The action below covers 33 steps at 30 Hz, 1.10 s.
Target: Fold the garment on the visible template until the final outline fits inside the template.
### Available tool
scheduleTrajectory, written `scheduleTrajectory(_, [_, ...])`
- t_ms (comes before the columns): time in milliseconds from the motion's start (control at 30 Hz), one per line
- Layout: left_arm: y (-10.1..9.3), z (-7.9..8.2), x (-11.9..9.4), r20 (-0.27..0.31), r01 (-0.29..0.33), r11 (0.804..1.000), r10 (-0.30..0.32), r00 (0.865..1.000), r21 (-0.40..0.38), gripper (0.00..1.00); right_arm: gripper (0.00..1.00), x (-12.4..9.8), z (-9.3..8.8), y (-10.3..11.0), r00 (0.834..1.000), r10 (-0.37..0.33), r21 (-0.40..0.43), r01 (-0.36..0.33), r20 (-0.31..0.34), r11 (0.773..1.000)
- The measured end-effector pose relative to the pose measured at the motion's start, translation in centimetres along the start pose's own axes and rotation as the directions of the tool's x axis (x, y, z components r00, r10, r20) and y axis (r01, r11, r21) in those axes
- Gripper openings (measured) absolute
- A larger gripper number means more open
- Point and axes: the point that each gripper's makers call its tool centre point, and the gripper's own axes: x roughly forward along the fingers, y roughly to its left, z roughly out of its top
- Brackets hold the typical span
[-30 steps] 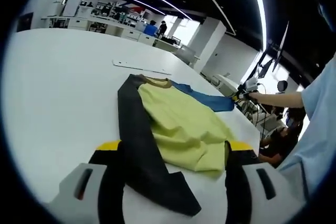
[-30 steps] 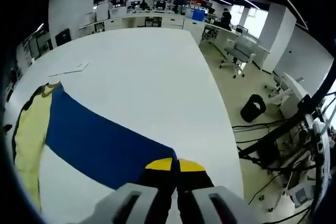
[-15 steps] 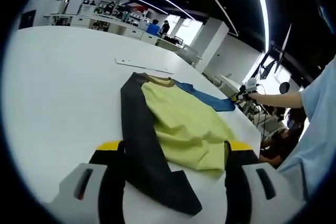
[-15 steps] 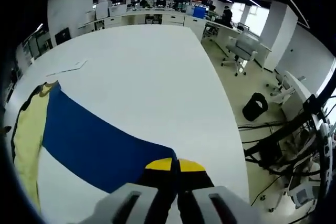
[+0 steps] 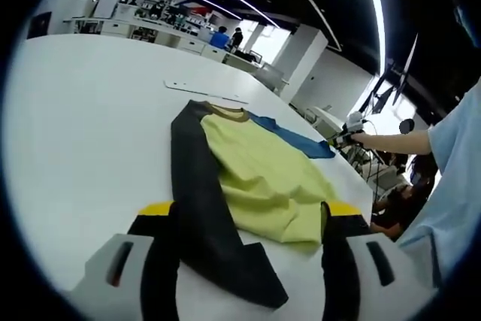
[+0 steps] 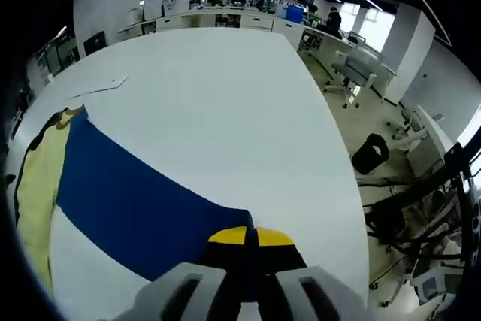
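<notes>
A long-sleeved garment lies spread on the white table [image 5: 83, 133]. It has a yellow-green body [image 5: 263, 174], a dark sleeve [image 5: 199, 201] and a blue sleeve [image 5: 289, 137]. My left gripper [image 5: 250, 212] stands open at the near hem, its jaws wide apart on either side of the dark sleeve and the yellow cloth. In the left gripper view, my right gripper [image 5: 347, 128] is far across, at the blue sleeve's tip. In the right gripper view, the right gripper [image 6: 252, 237] is shut on the end of the blue sleeve [image 6: 135, 201], which runs back to the yellow body [image 6: 34, 193].
A flat white strip [image 5: 203, 93] lies on the table beyond the collar, the same strip [image 6: 98, 86] showing at the far left. The table edge [image 6: 331, 155] drops to a floor with a chair [image 6: 353, 73], a black bin [image 6: 370, 154] and cables. A person's arm [image 5: 391, 140] reaches in.
The right gripper has shifted a little with the blue sleeve still in it, and the sleeve looks more stretched out. The left gripper and the garment's body have hardly moved.
</notes>
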Motion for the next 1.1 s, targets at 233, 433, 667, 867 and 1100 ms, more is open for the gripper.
scheduleTrajectory(233, [0.2,0.1,0.0,0.001,-0.003,1.000,0.003,1.000,-0.001,0.75,0.00,-0.1,-1.0,-1.6,1.000,-0.010,0.025,0.010,-0.009,1.000])
scheduleTrajectory(433, [0.1,0.1,0.2,0.004,0.002,1.000,-0.002,1.000,-0.002,0.75,0.00,-0.3,-1.4,-2.1,1.000,0.012,0.055,-0.012,0.002,0.998])
scheduleTrajectory(667, [0.1,0.4,0.1,0.014,0.003,1.000,-0.003,1.000,-0.002,0.75,0.42,-0.3,-1.0,-1.7,0.996,0.064,0.021,-0.065,0.063,0.998])
scheduleTrajectory(867, [-0.1,0.5,-0.1,0.020,0.008,1.000,-0.008,1.000,0.001,0.75,0.75,-1.2,-1.0,0.0,0.983,0.138,0.005,-0.140,0.122,0.990])
scheduleTrajectory(1100, [-0.2,0.6,-0.4,0.022,0.012,1.000,-0.013,1.000,0.005,0.75,1.00,-2.2,-0.3,1.2,0.960,0.207,0.006,-0.212,0.187,0.977])
